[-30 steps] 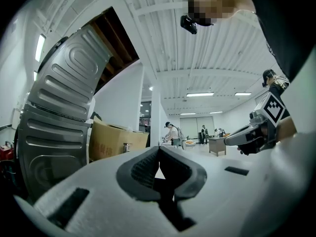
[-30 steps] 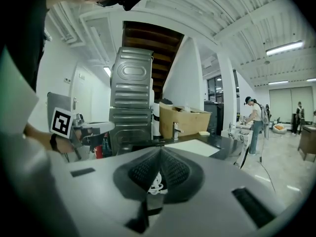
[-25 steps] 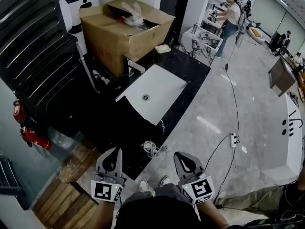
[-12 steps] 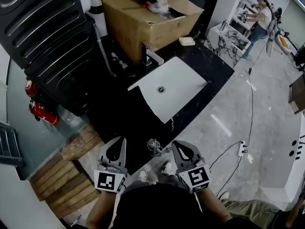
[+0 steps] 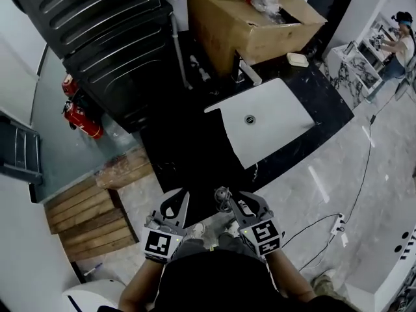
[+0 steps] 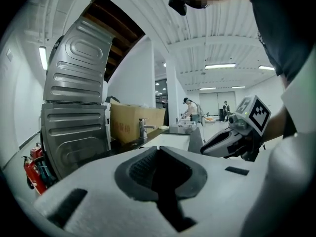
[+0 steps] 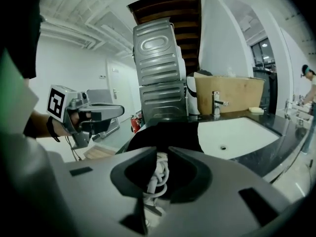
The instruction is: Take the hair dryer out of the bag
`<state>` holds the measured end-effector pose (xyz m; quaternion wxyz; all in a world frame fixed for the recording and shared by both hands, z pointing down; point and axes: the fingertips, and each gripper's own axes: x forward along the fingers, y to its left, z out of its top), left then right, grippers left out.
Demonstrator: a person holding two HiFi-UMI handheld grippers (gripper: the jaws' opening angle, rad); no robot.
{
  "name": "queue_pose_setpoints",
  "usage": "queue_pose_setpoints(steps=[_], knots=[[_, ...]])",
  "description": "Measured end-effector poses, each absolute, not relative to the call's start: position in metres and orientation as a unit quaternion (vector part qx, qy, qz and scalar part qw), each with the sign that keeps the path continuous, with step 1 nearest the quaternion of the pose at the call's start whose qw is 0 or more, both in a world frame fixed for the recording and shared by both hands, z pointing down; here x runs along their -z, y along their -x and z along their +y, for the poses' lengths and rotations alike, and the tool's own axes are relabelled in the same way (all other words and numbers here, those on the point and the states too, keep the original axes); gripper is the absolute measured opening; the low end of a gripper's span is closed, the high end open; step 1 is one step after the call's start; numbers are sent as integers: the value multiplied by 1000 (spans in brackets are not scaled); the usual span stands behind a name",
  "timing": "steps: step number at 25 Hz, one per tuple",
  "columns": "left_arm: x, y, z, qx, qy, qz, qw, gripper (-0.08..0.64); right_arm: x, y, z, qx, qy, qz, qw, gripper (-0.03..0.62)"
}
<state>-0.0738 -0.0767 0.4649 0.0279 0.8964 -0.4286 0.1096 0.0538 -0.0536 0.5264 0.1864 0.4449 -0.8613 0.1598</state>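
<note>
the left tool [image 5: 177, 203] and right tool [image 5: 237, 203] are pale grey with black-lined jaws. each bears a cube [image 5: 160, 243] of black-and-white square markers. the person wears a black top [image 5: 208, 285] and a dark wristband [image 7: 51, 128].

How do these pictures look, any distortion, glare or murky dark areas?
Head view: sharp, evenly lit, though the black bag melts into the dark counter. Left gripper view: heavy fisheye bending, black corners, bright ceiling lights. Right gripper view: same fisheye vignette; the near white cord is soft.
</note>
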Motion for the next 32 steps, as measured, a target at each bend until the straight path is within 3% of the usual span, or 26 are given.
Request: queue_pose_setpoints(steps=[4,8,15,24,27,32], knots=[[-473,75,-68,-122,-887,-443,45,23,-545,-44,-56,-176,-422,-867,196,112],[-492,78,-63,-151,-886,-438,15,25,-565,-33,-58,-206,-411,-863,208,215],[-499,66,-62,-172,-883,-437,16,29,-570,-20,-68,-194,-401,-867,223,249],[-537,60,-59,-231,-884,-405,-20,140,-592,-15,-64,-206,-392,-858,261,281],[-554,45,-63,-271,-882,-382,-57,199,-593,-15,-64,-202,-388,-860,262,282],[-573,29,-79,-357,-850,-343,-181,256,-591,-14,-65,-198,-384,-862,264,287]])
